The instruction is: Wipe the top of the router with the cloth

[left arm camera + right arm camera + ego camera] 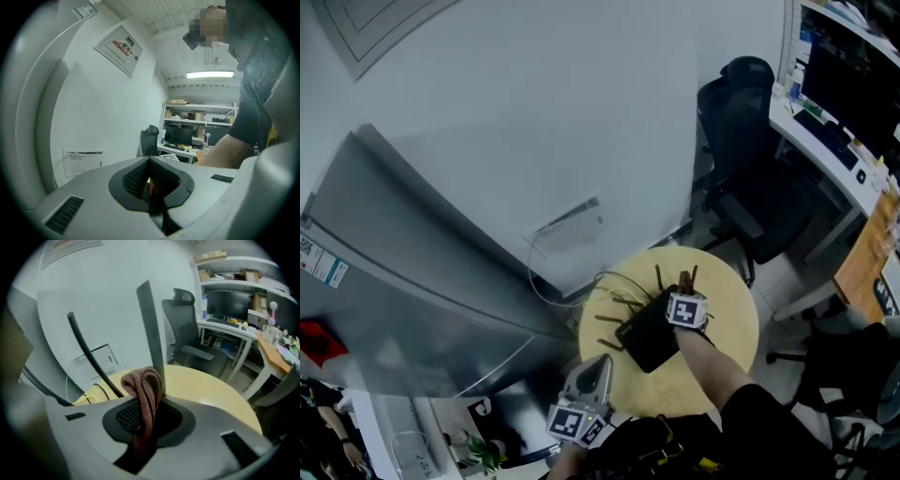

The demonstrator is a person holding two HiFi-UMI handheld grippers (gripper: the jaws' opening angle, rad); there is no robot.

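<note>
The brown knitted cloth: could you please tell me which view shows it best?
The right gripper view: the brown knitted cloth sits centre, folded and pinched between the right gripper's jaws. In the head view it is too small to make out by the black router. The left gripper view misses it.

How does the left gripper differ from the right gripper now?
The right gripper grips a brown cloth; the left gripper grips no cloth. The right gripper is over the black router on the round table; the left gripper is at the table's edge, off the router. Both have their jaws closed.
</note>
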